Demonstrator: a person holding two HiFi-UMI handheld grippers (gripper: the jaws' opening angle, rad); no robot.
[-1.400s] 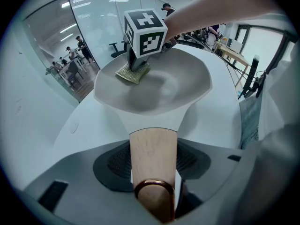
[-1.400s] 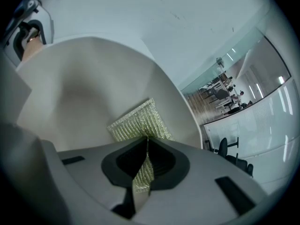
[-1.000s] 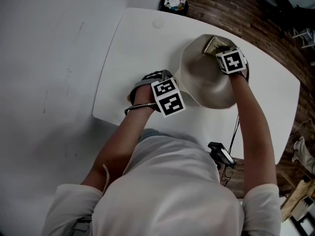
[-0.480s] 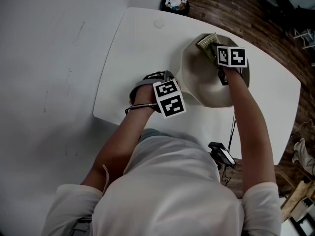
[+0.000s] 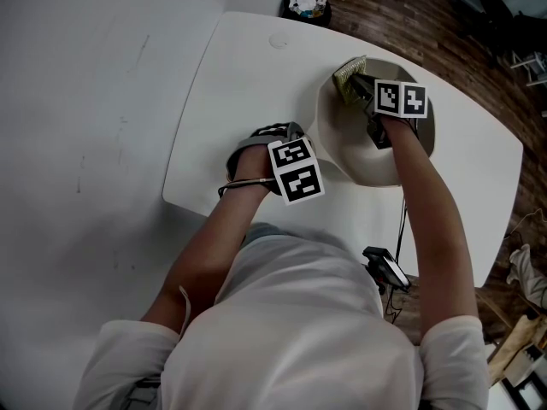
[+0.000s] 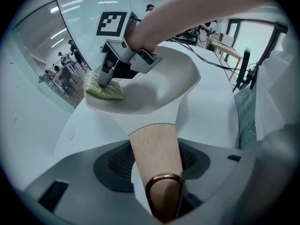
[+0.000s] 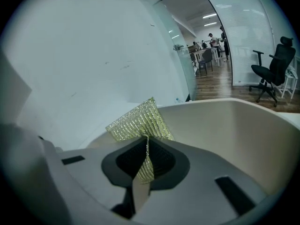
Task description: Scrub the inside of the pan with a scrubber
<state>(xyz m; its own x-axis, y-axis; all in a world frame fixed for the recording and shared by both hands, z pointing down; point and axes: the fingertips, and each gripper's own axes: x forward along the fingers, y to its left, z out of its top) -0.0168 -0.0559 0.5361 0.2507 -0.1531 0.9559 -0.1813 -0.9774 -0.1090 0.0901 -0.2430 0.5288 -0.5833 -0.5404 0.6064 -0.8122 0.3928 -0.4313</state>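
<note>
My right claw (image 7: pixel 144 146) is clamped tight on the scrubber (image 7: pixel 137 120), whose free end fans out against the pan's (image 5: pixel 355 156) inner wall, close to the rim on the far left side. My left claw (image 6: pixel 157 161) stands wide, its pads closed on the wooden handle (image 6: pixel 153 139), as far as I can judge there. The pan sits on the white bench (image 5: pixel 239 84).
</note>
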